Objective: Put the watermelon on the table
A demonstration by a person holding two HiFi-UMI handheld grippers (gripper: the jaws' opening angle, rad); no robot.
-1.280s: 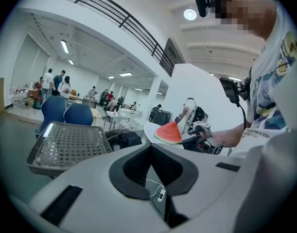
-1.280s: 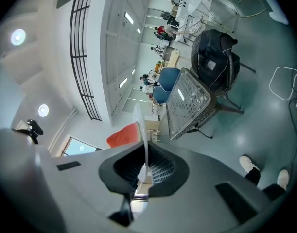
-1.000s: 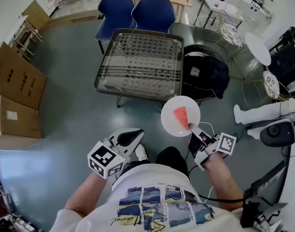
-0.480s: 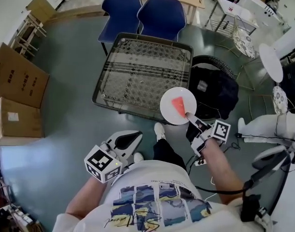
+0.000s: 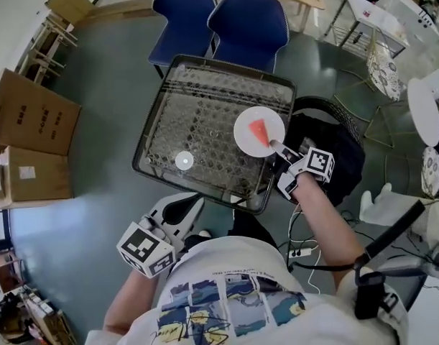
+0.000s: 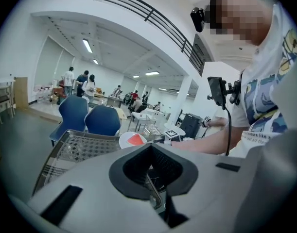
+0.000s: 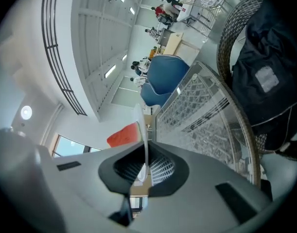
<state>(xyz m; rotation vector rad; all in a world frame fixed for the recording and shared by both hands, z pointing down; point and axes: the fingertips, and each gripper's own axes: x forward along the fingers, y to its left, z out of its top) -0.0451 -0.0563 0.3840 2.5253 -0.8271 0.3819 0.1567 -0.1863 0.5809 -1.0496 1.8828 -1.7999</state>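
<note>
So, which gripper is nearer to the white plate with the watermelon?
Right. The right gripper grips the plate by its rim over the glass table. The left gripper is close to the person's body, off the table's near edge.

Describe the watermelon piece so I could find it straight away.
Look at the glass-topped table in front of the two blue chairs. Over its right side the right gripper holds a white plate by its rim. The watermelon slice lies on that plate: a small red wedge, the only red thing there.
</note>
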